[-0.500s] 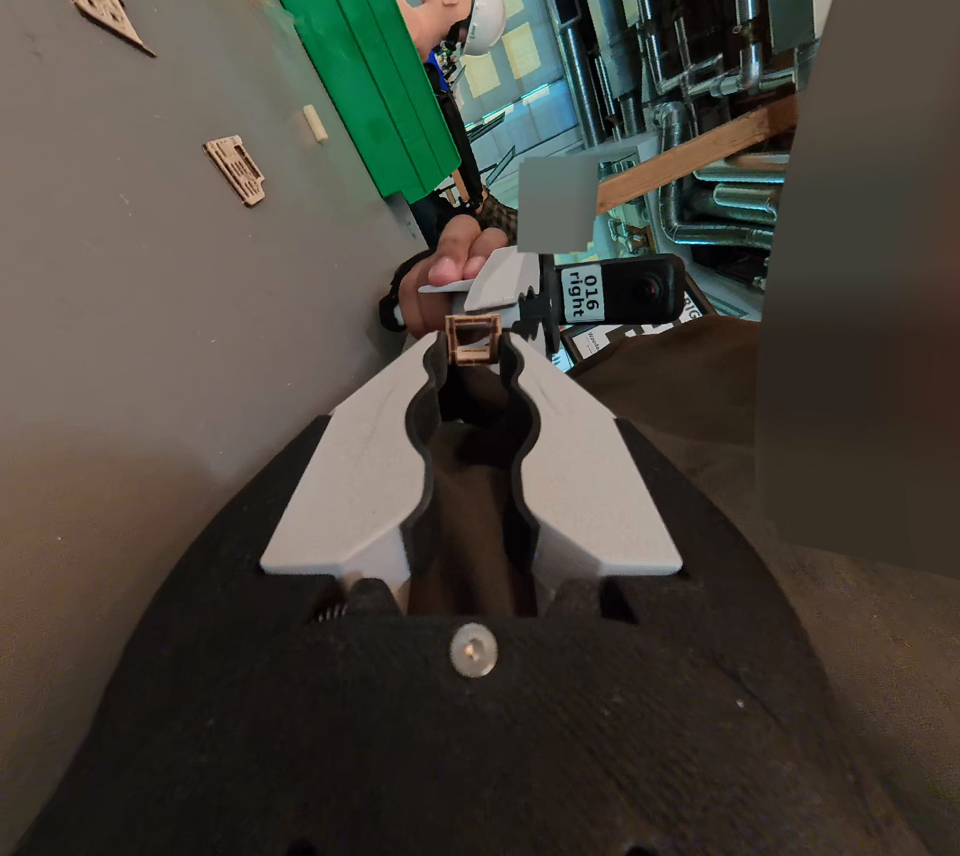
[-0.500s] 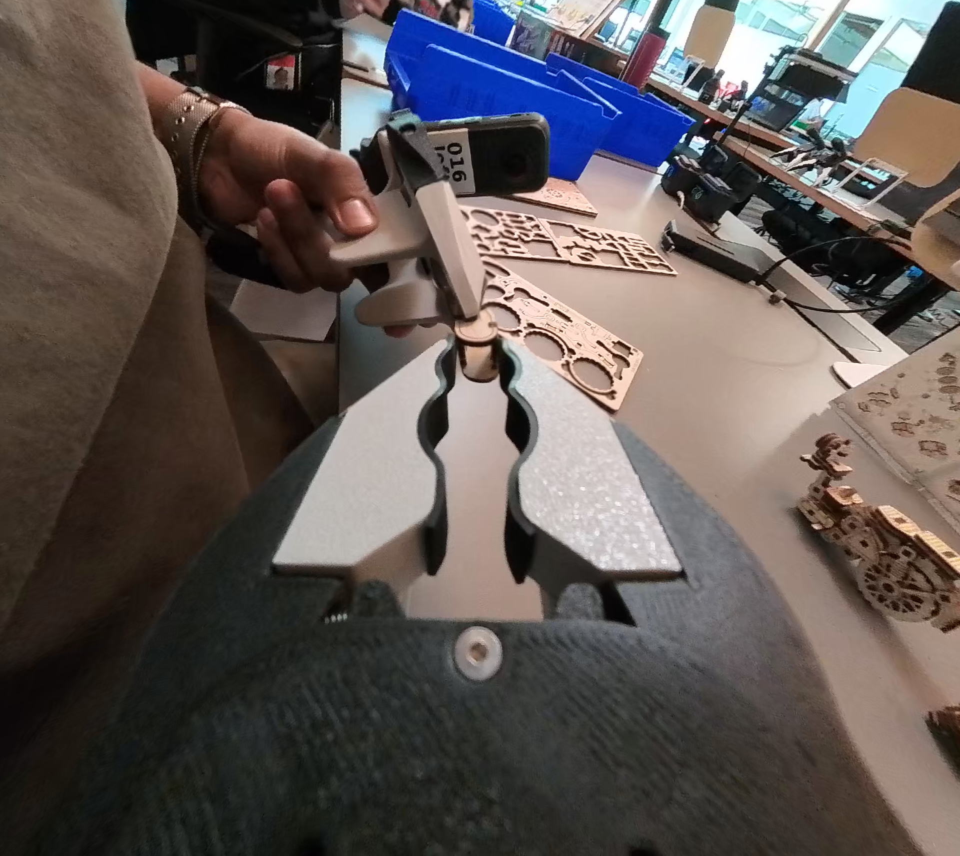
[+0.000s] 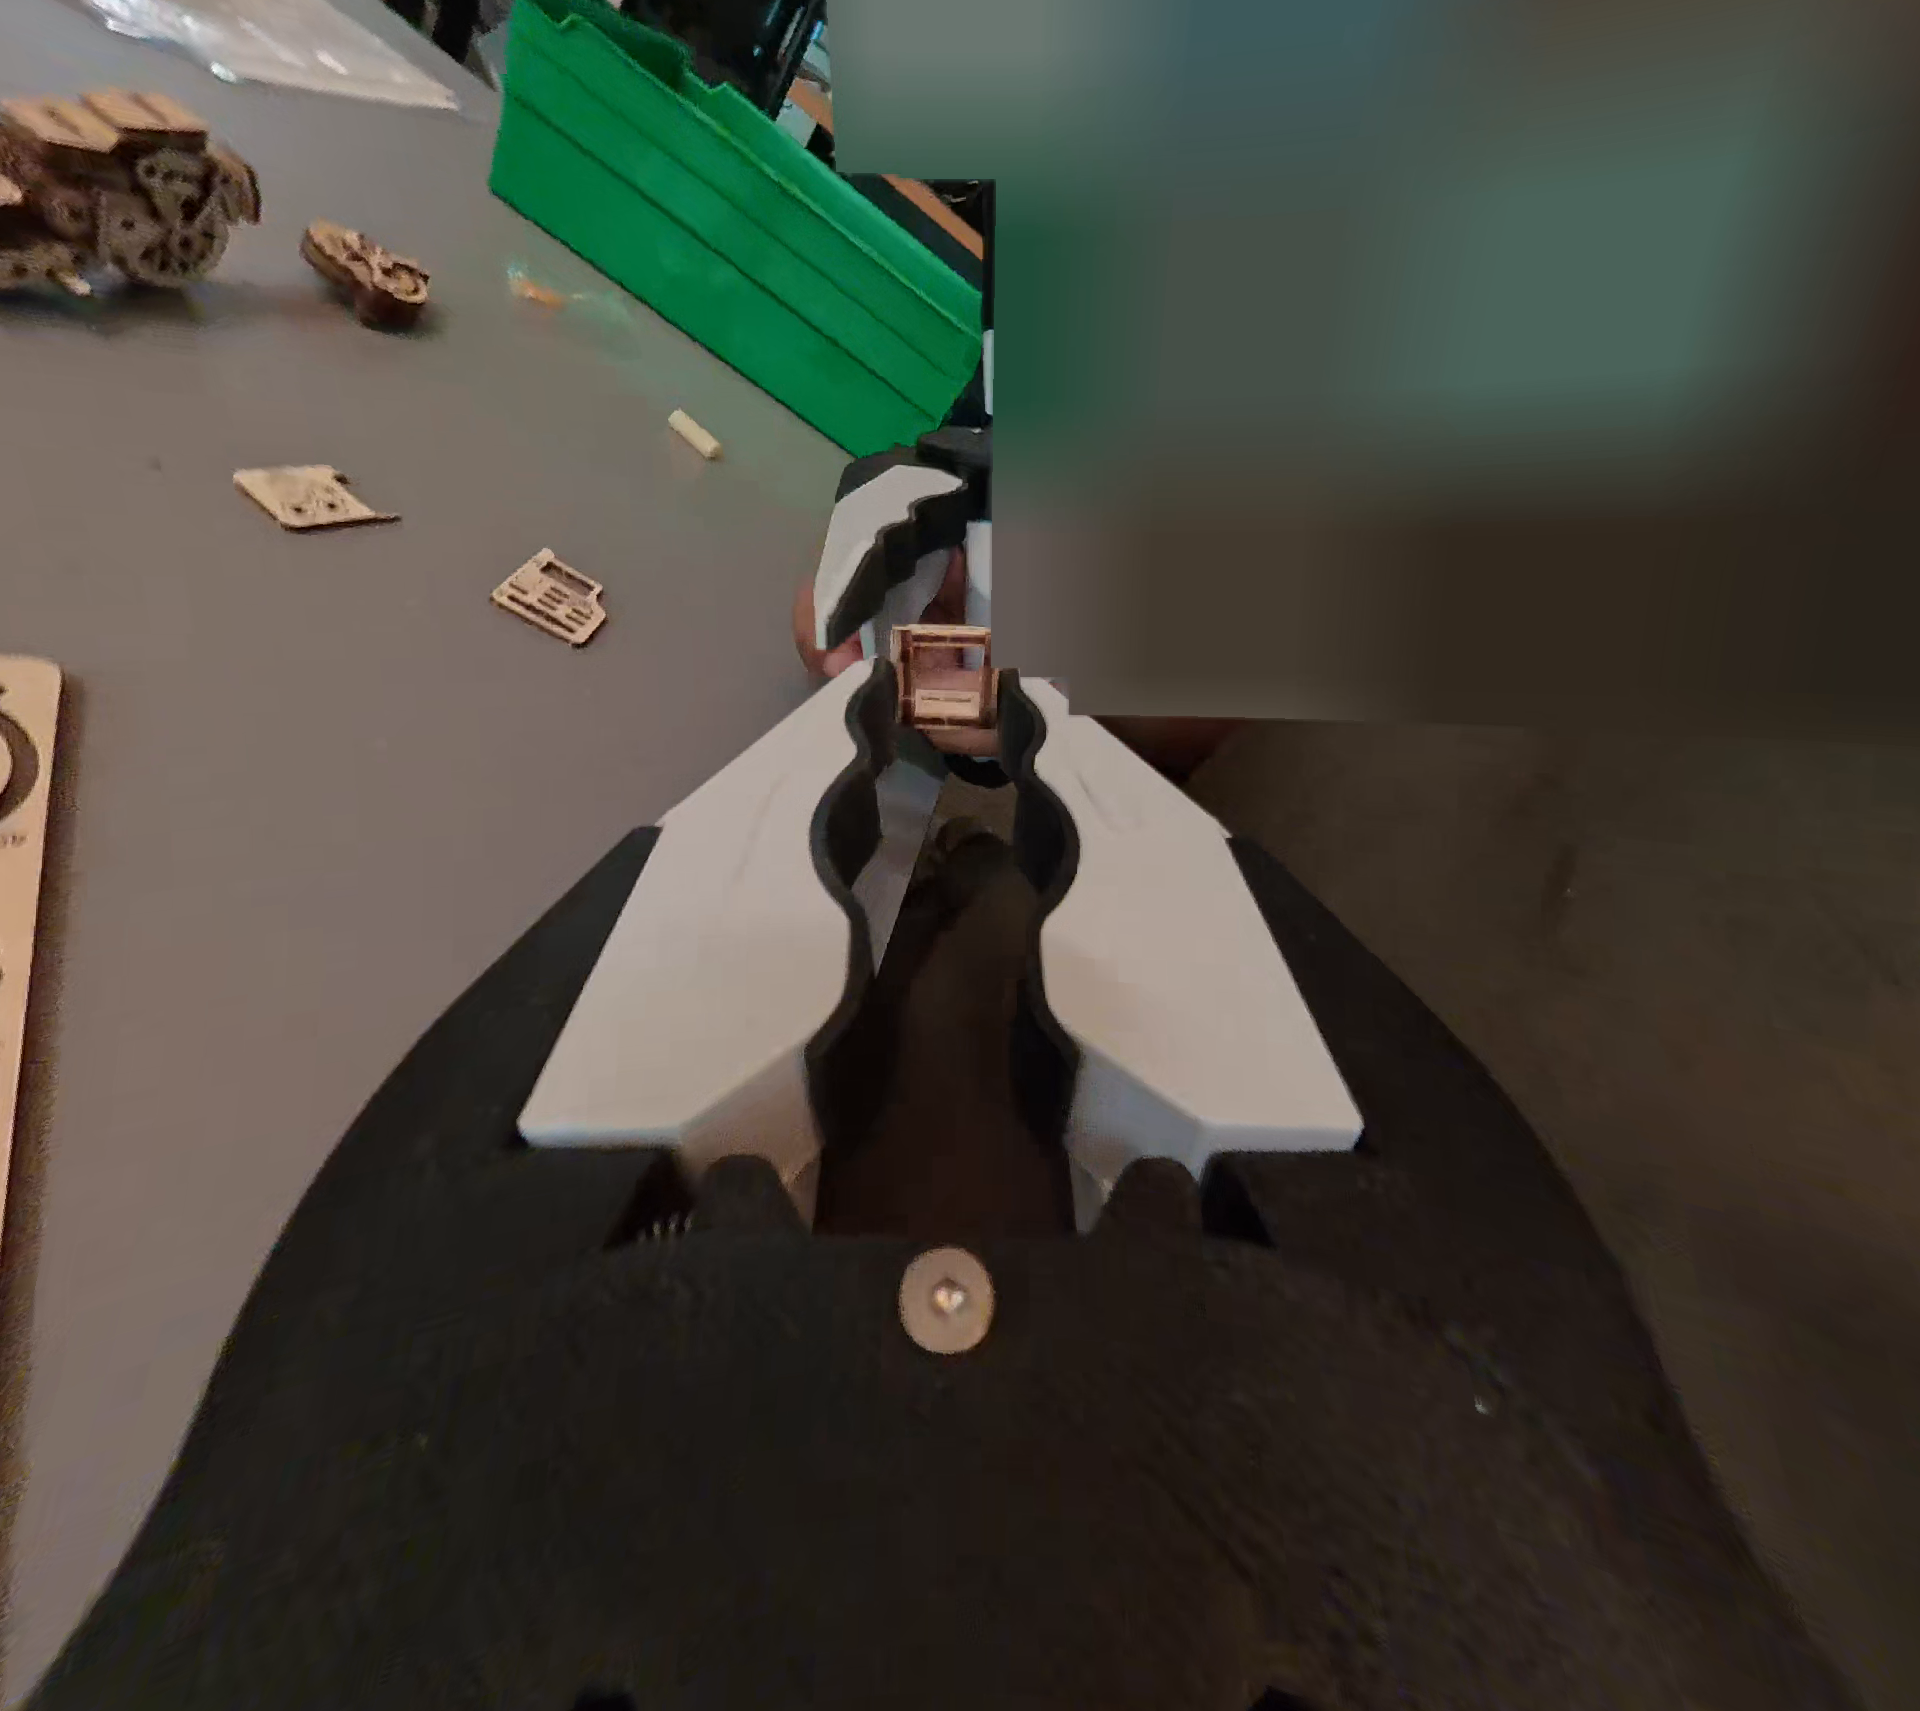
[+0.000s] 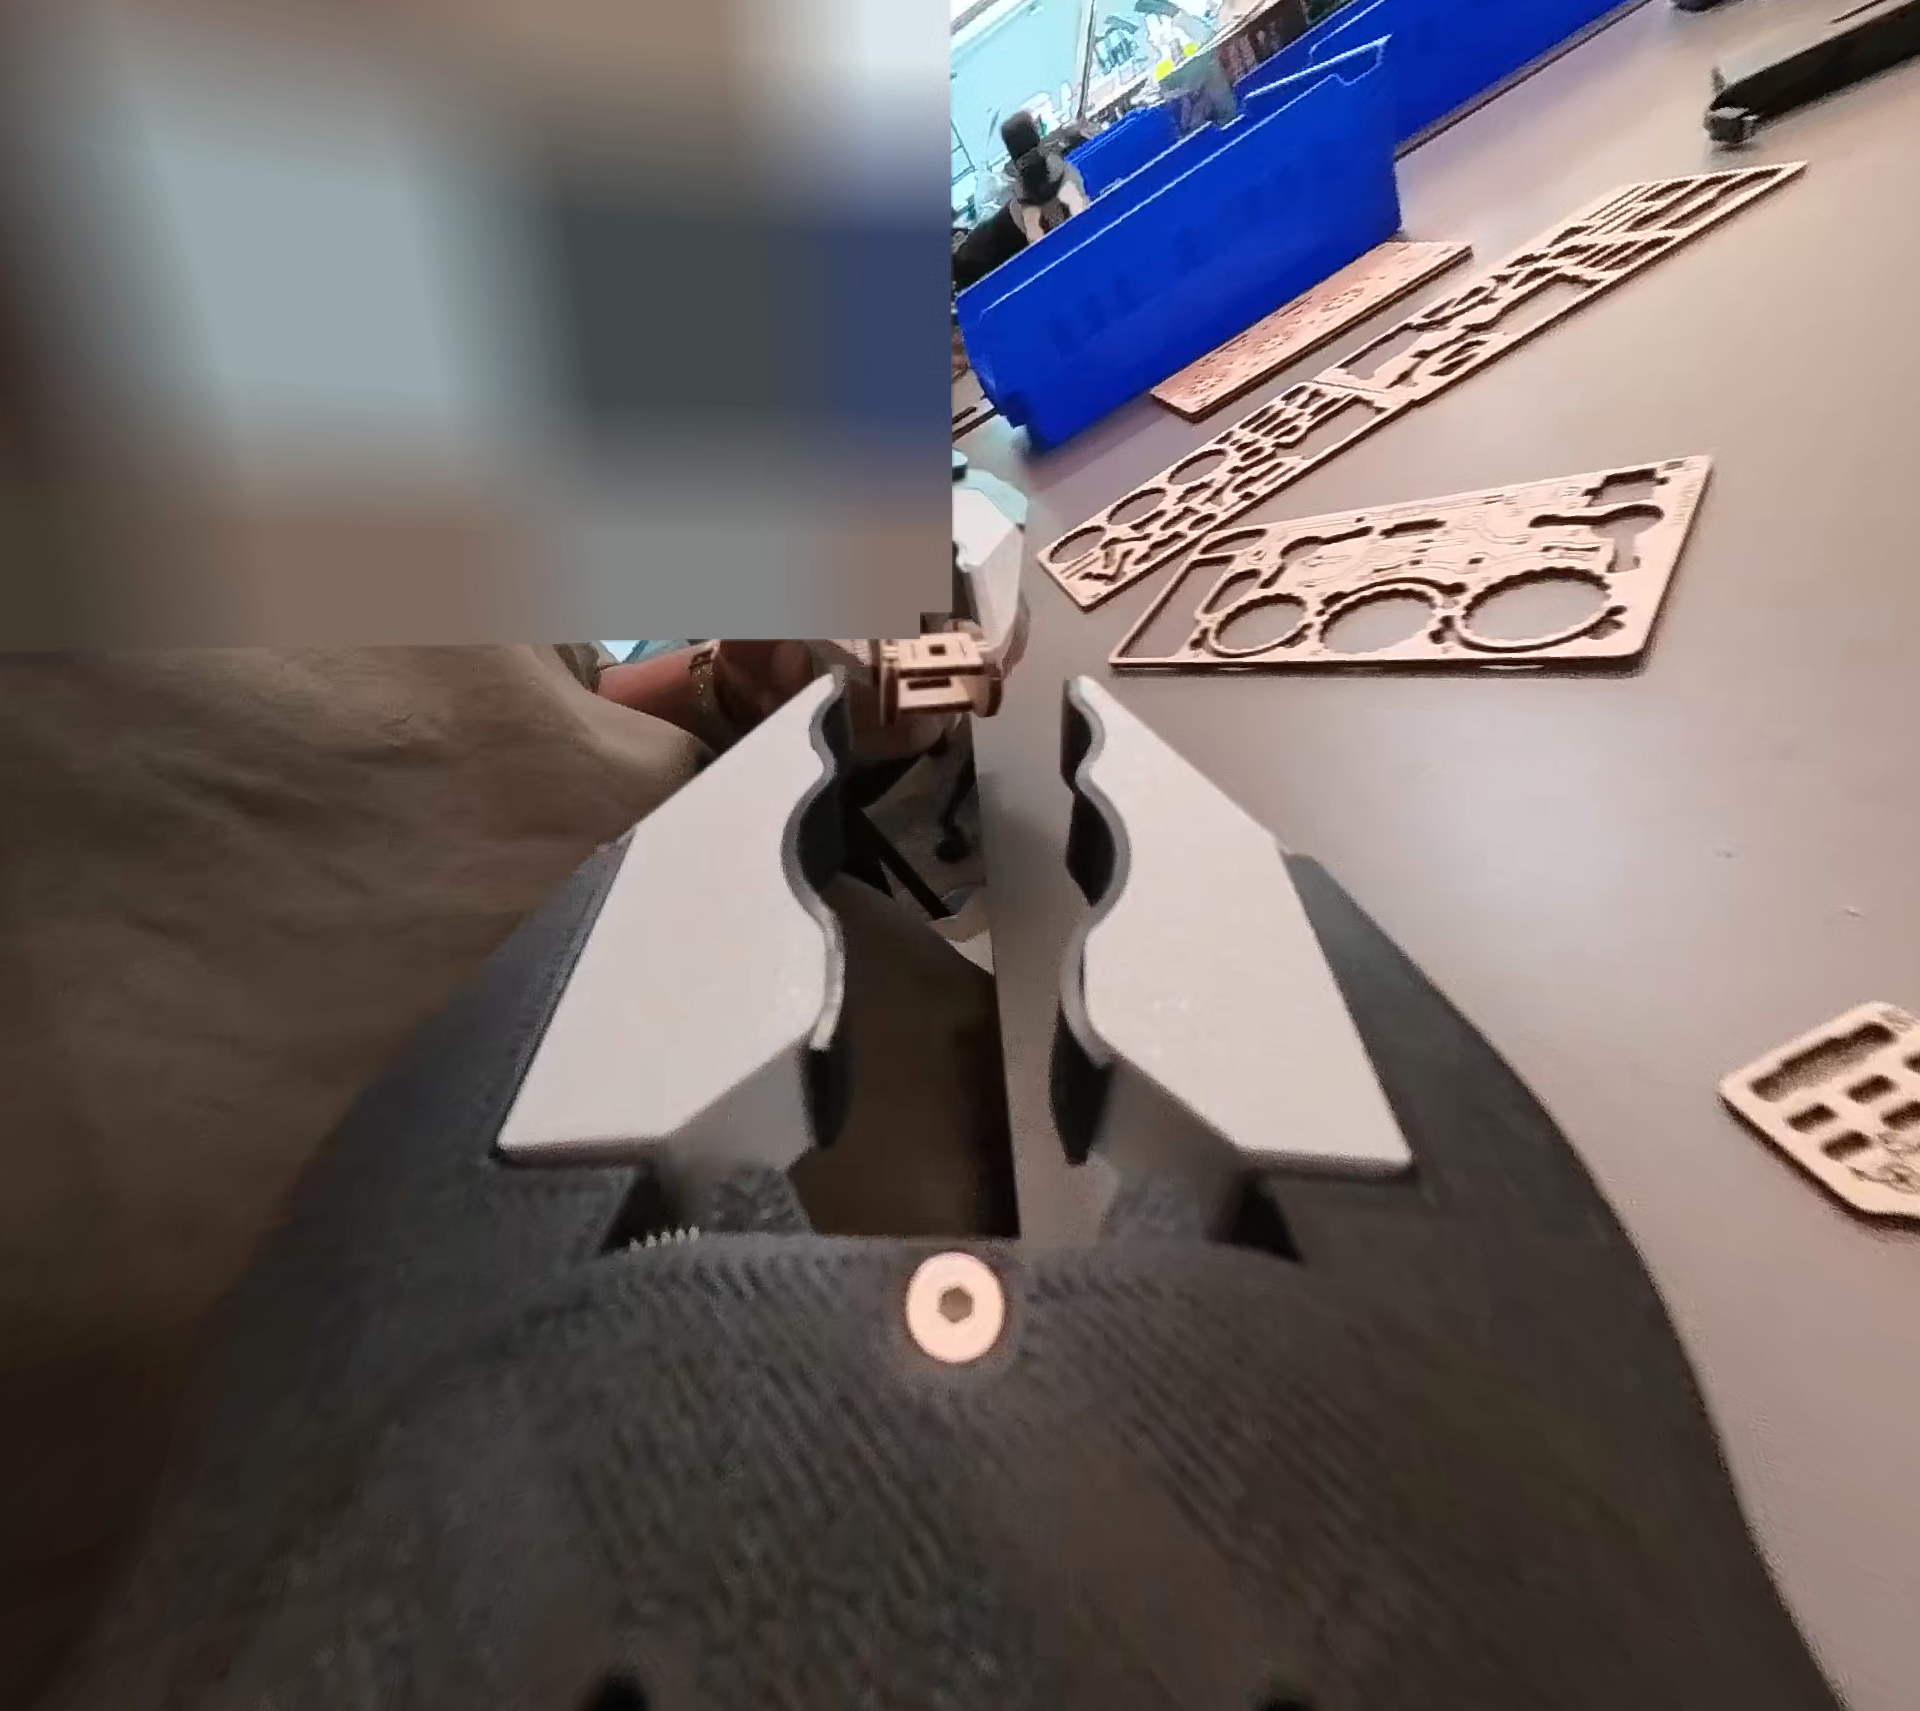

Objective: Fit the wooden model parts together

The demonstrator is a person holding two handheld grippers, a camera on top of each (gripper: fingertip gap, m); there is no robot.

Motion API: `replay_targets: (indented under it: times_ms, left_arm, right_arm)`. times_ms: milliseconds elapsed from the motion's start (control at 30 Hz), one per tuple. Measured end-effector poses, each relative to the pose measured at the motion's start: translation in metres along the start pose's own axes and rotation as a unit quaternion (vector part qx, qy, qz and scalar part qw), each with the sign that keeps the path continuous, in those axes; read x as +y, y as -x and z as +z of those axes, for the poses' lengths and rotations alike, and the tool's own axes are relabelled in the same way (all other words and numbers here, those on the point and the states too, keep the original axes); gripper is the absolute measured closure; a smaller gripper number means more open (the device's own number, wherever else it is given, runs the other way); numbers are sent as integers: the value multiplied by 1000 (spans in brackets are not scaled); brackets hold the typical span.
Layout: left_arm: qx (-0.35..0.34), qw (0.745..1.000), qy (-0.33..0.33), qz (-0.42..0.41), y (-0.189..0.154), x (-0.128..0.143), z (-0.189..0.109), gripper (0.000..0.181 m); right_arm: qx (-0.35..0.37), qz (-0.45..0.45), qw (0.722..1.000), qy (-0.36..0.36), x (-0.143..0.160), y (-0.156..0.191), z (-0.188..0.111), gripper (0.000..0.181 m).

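Note:
My left gripper is shut on a small square wooden frame part, held above the grey table. Just beyond it stands my right gripper's grey finger. In the right wrist view, my right gripper is open and empty. The same wooden part sits just past its tips, nearer the left finger, and does not touch them. A bit of the left gripper shows behind the part. Large blurred patches hide the rest.
A green bin stands at the back. A built wooden vehicle, a small wooden assembly and two flat wooden pieces lie on the table. Blue bins and punched wooden sheets lie to the right. The built wooden vehicle is about 25 centimeters from both grippers' fingertips.
My right gripper was shut on a small round wooden piece against the left gripper's part; now it is open and drawn back a little. Both views have swung round. The left still grips its part.

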State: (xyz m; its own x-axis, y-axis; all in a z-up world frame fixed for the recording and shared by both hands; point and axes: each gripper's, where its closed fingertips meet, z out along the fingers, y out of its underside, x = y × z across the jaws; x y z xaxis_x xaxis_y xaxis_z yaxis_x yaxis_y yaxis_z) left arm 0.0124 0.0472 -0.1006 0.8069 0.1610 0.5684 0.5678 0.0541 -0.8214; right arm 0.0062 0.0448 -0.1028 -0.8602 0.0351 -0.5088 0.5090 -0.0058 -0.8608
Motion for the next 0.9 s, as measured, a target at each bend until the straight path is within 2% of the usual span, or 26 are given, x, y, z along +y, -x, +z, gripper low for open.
replay_targets:
  times_ms: [267,900]
  left_arm:
    - [21,1000,0,3,-7,0,2,162]
    - [14,1000,5,8,-7,2,4,163]
  right_arm:
    - [-12,-26,1000,1,1,9,1,160]
    - [-19,-55,998,14,1,8,0,160]
